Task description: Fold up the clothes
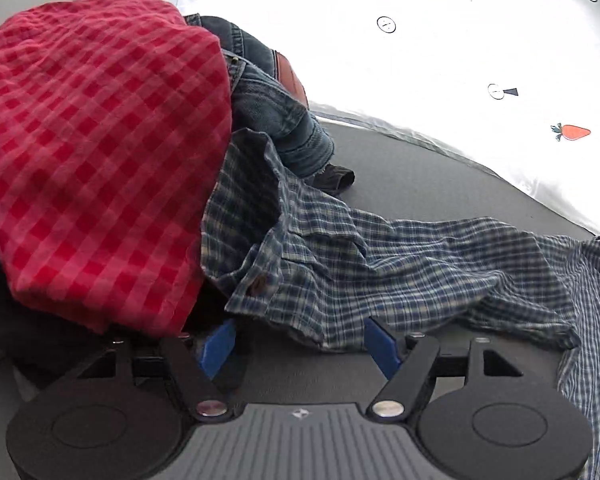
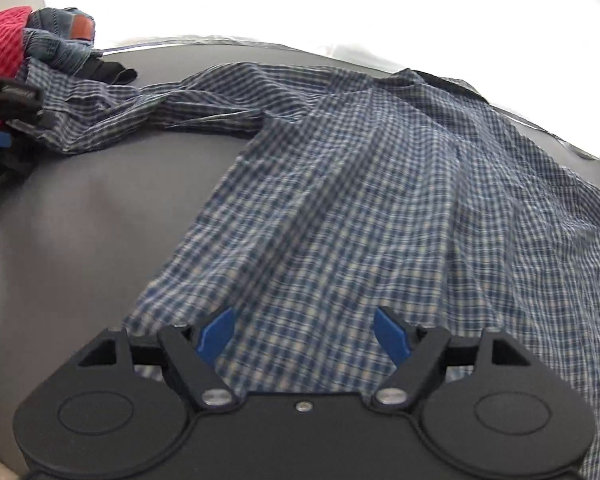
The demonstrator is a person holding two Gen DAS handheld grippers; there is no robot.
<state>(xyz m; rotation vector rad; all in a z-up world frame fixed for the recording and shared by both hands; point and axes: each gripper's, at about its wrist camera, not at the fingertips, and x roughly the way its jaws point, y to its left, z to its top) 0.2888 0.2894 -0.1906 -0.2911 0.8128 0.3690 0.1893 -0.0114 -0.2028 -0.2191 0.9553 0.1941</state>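
Both my tongs stand wide with nothing pinched: the left gripper (image 1: 300, 344) shows its blue pads spread at the bottom of the left-wrist picture, and the right gripper (image 2: 306, 336) gapes just the same low in the right-wrist picture. Under the right one lies the blue-and-white checked cotton shirt (image 2: 360, 200), its body fanned out over the grey table top (image 2: 80, 220) from bottom centre up to the upper right, cloth showing between the pads but not squeezed. From there one sleeve trails up and left into the heap. In the left view, that sleeve's cuff (image 1: 260, 284), with its brown button, sits just above my pads, tucked against the red-and-pink gingham cloth (image 1: 100, 140) that fills the left half of the frame. Behind it, upper centre, crumpled blue denim jeans (image 1: 276, 116) lean on the pile. My worry: the cuff end runs under the gingham, so pulling the sleeve could drag the heap along. The shirt is rumpled too, so a careless pinch may catch two layers and spoil the fold.
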